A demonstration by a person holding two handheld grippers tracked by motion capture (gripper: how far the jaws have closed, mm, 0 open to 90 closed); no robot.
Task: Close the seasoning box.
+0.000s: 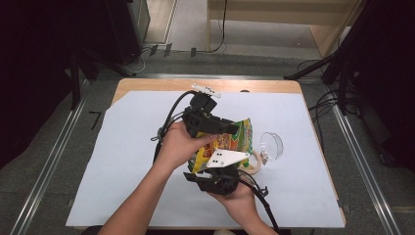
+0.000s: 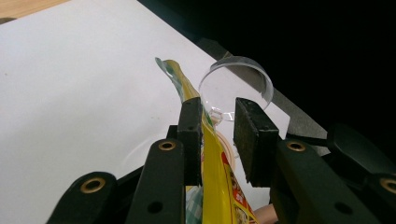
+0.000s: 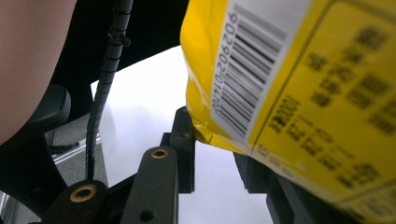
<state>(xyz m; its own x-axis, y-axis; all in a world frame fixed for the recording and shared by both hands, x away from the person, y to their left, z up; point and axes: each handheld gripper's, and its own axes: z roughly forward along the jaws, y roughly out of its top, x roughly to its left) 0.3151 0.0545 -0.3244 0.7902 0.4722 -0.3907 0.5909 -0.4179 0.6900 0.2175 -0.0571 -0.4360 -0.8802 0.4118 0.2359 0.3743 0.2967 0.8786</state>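
Black tongs (image 2: 217,140) with brass-ringed pivot holes; ribbed black cable (image 3: 105,79); white three-cornered plate (image 1: 226,158); bare forearms (image 1: 139,196).

White sheet (image 1: 122,161) spread over wooden table (image 1: 147,84), far edge of wood left bare. Clear plastic cup (image 1: 271,145) on its side at right of centre. Tape roll (image 1: 254,164) just left of it, flat on sheet. Grey floor (image 1: 49,147) around, cables (image 1: 323,105) trailing at right.
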